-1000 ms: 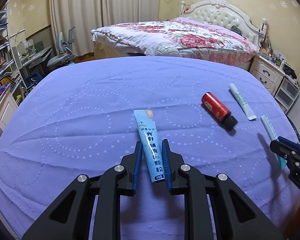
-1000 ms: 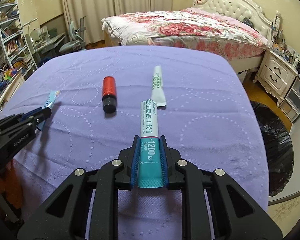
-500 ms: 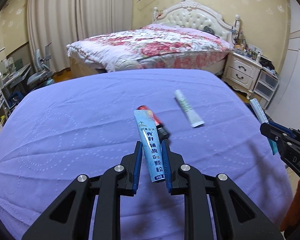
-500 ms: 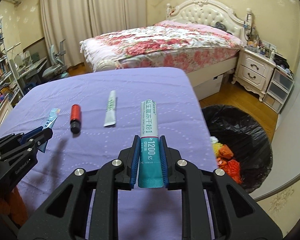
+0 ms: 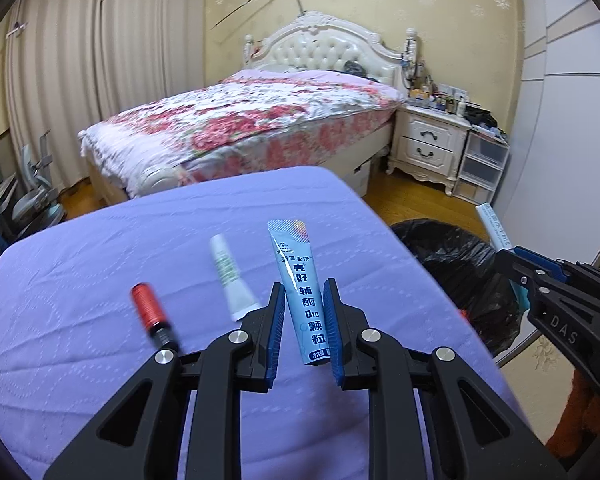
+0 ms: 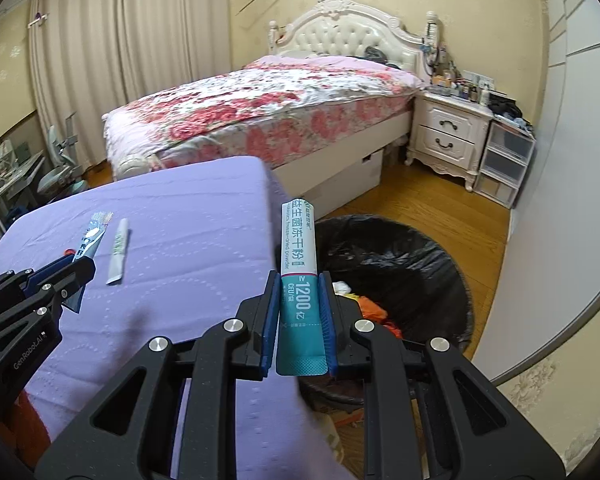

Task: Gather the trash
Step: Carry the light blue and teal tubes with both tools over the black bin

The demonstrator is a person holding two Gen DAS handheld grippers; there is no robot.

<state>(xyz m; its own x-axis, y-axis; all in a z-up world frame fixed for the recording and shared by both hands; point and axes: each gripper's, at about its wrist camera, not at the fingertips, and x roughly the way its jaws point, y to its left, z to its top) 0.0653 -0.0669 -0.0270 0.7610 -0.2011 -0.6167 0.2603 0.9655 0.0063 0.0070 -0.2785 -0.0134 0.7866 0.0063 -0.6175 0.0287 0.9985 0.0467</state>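
Note:
My left gripper (image 5: 303, 296) is shut on a light blue sachet (image 5: 298, 280) and holds it above the purple tablecloth (image 5: 100, 264). My right gripper (image 6: 299, 284) is shut on a teal and white sachet (image 6: 299, 248), near the table's right edge and in front of the black-lined trash bin (image 6: 412, 264). The bin (image 5: 456, 264) also shows right of the table in the left wrist view. On the cloth lie a red bottle with a black cap (image 5: 150, 312) and a white and green sachet (image 5: 232, 276). The white and green sachet (image 6: 118, 250) shows beside my left gripper (image 6: 76, 276) in the right wrist view.
The bin holds orange and white scraps (image 6: 374, 310). Beyond the table stand a bed with a floral cover (image 5: 240, 128), a white nightstand (image 5: 428, 148) and plastic drawers (image 5: 482, 168). A wooden floor (image 6: 440, 216) lies around the bin. A desk and chair (image 6: 56, 172) stand far left.
Both grippers have swung to the right with their sachets still held. The bin has come into view and now sits just ahead of the right gripper; the bottle and white sachet have slid left.

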